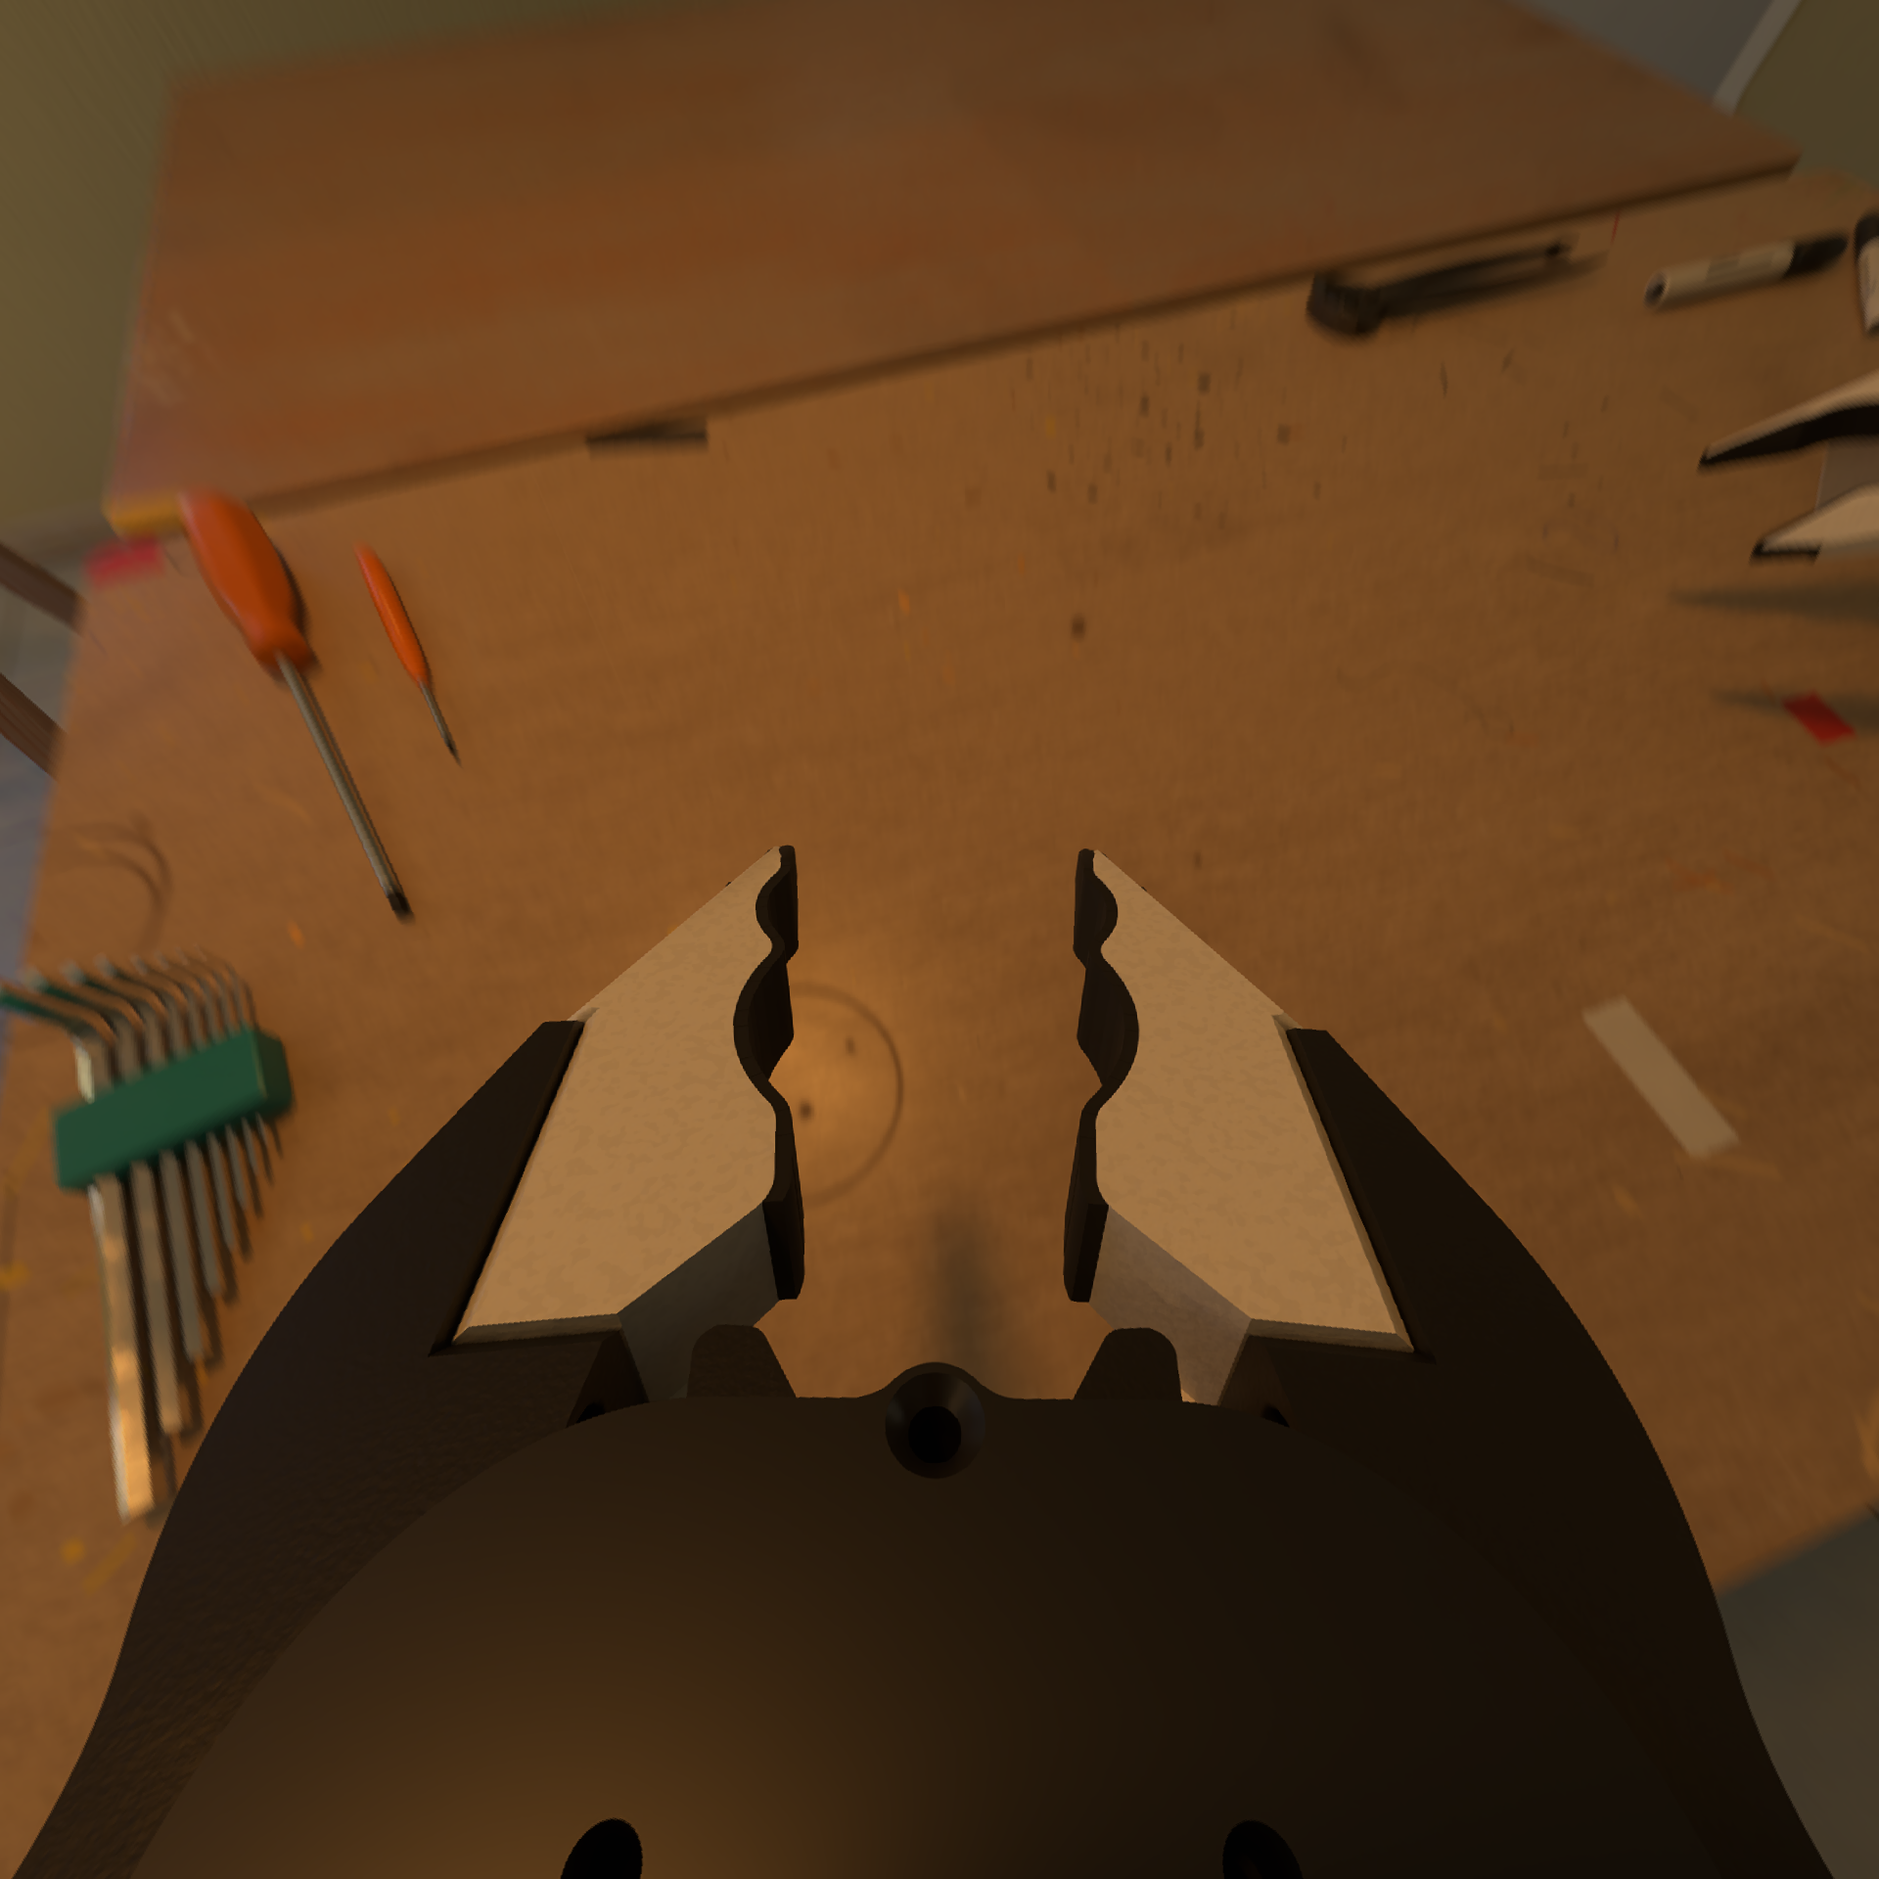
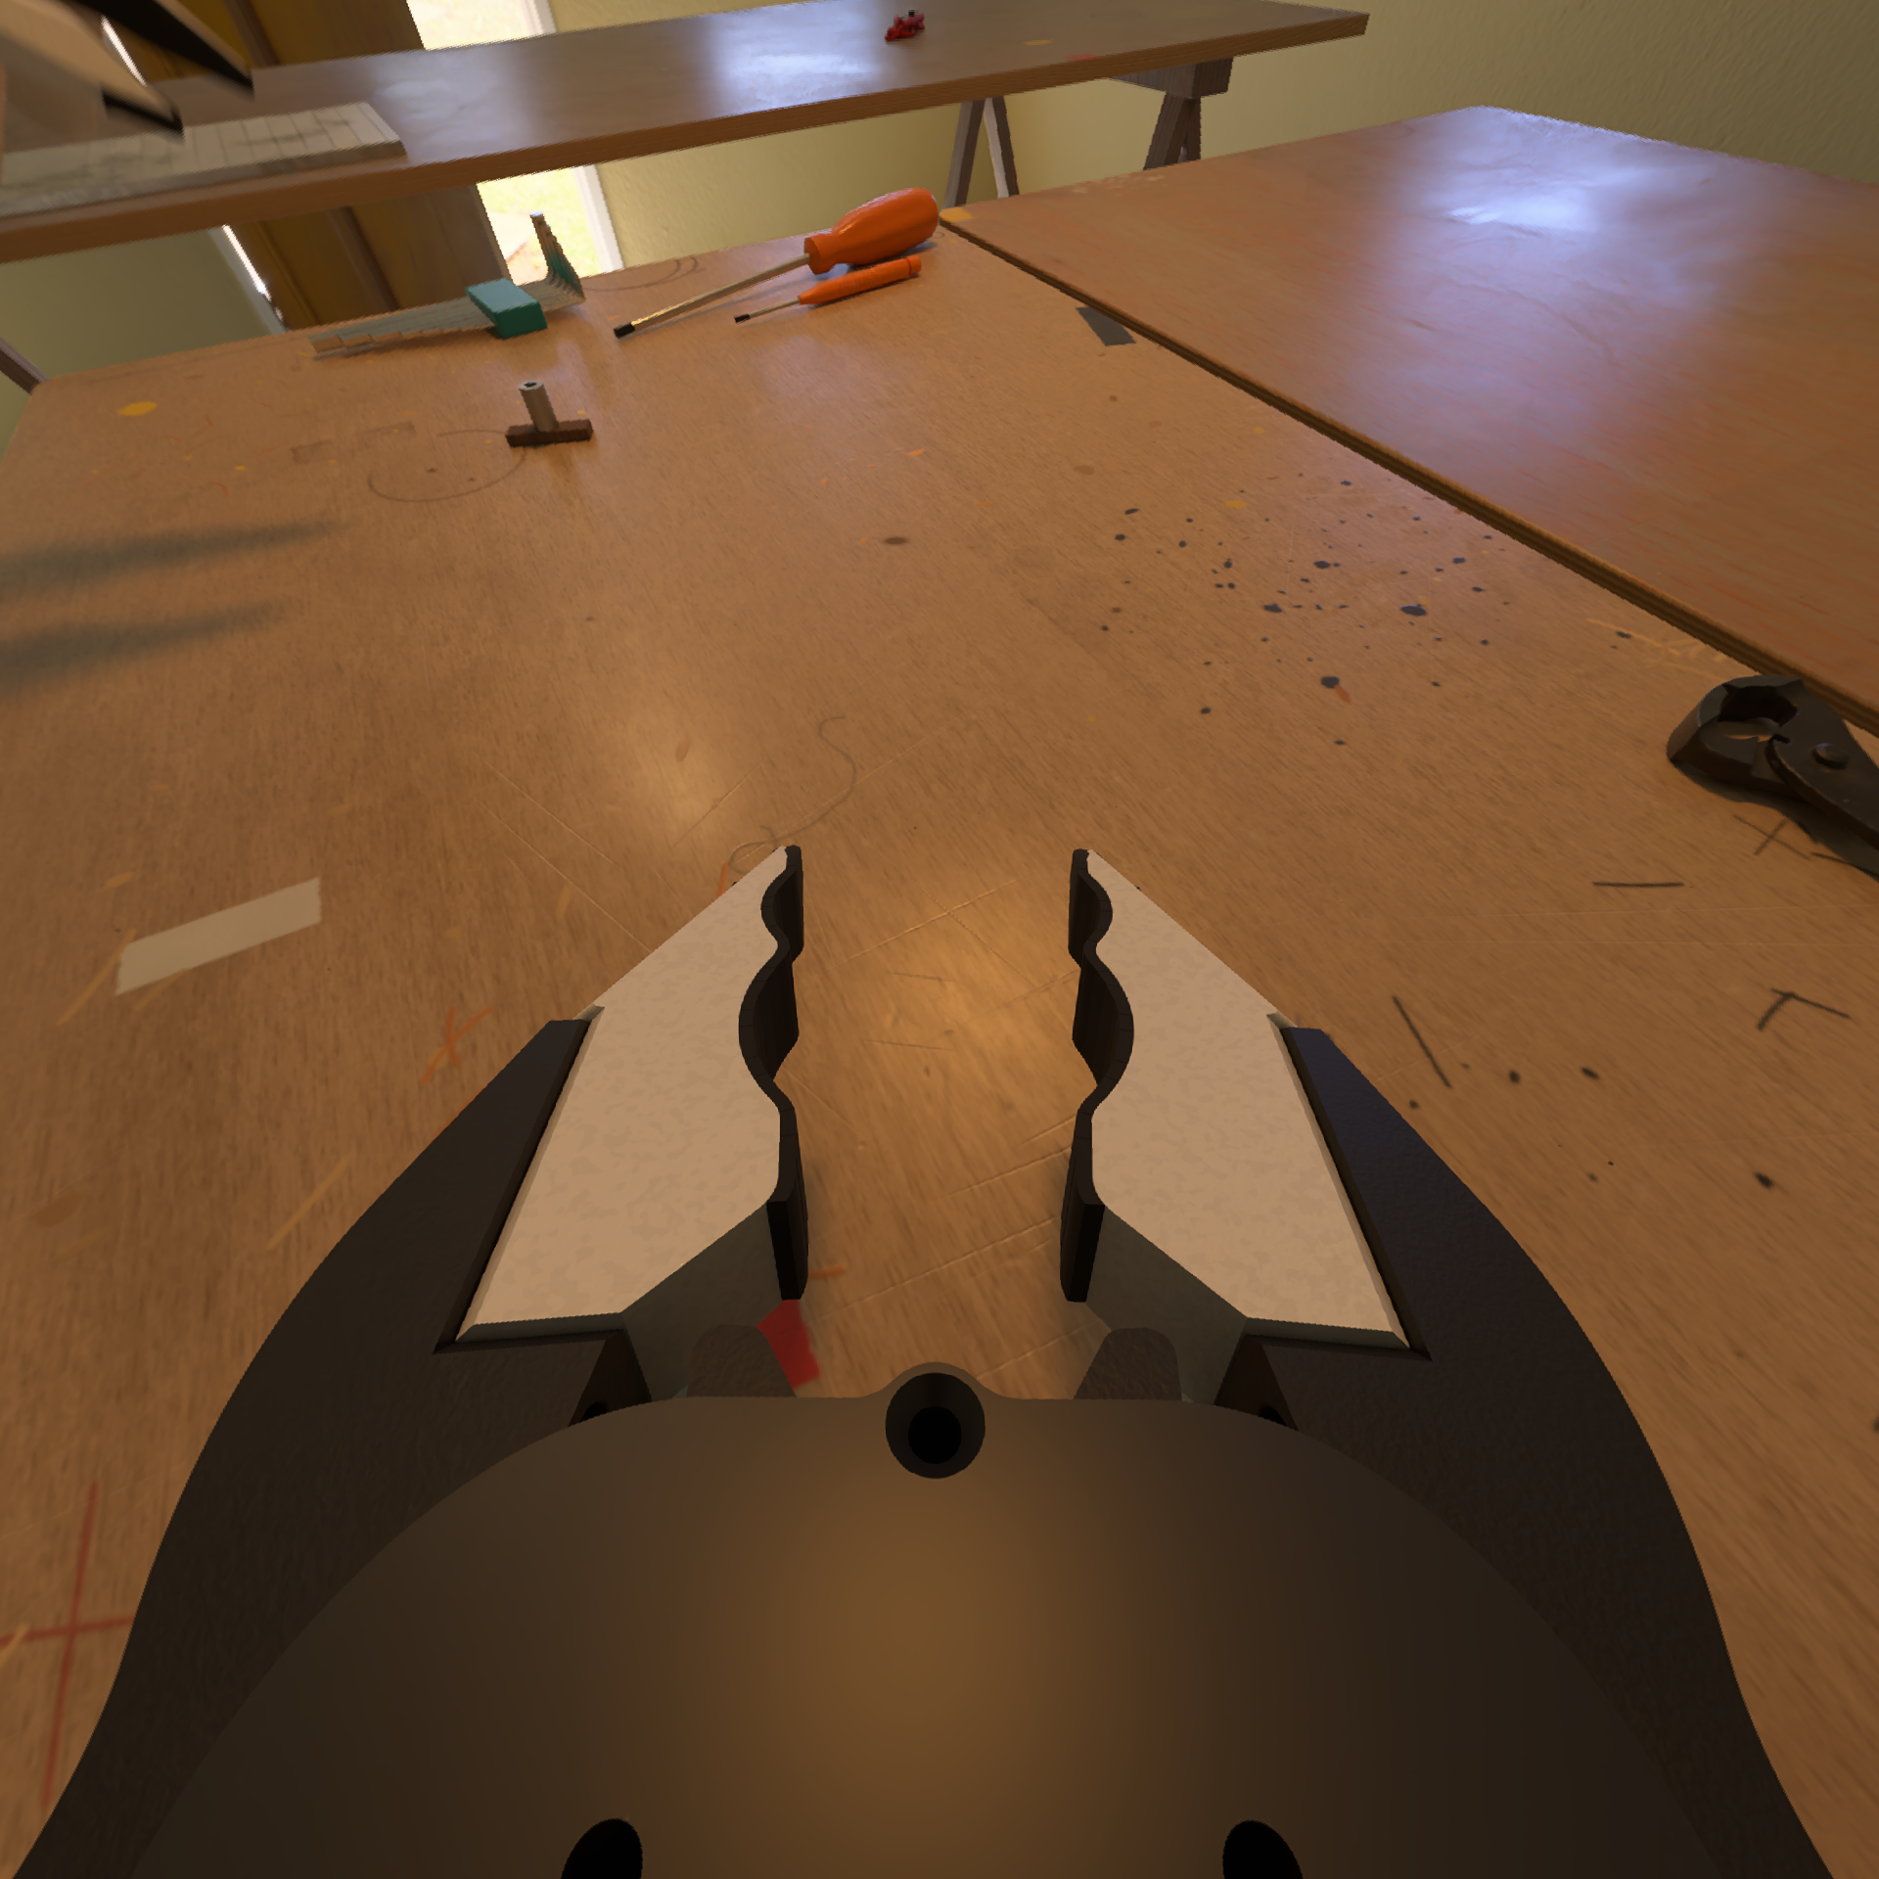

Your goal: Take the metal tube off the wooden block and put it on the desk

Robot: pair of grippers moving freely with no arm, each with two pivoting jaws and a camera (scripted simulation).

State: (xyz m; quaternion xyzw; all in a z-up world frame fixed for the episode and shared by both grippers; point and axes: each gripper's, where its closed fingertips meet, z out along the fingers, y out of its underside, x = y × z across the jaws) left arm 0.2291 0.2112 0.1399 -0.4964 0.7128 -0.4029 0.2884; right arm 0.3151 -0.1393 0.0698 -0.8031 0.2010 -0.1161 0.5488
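A short metal tube (image 2: 535, 404) stands upright on a small dark wooden block (image 2: 550, 433) on the desk (image 2: 915, 630), far off at the upper left of the right wrist view. My right gripper (image 2: 933, 864) is open and empty, well short of the tube and to its right. My left gripper (image 1: 935, 864) is open and empty above the desk (image 1: 1118, 712). The tube and block do not show in the left wrist view. The other gripper's fingers (image 1: 1800, 437) show at the right edge of the left wrist view.
Two orange screwdrivers (image 1: 275, 651) (image 2: 864, 239) and a green-holdered hex key set (image 1: 163, 1118) (image 2: 478, 305) lie at the desk's far side. Black pincers (image 2: 1779, 752) (image 1: 1423, 280) lie by a raised board (image 2: 1525, 336). A marker (image 1: 1739, 266) lies at the upper right. White tape strips (image 2: 219, 935) (image 1: 1657, 1078) lie flat.
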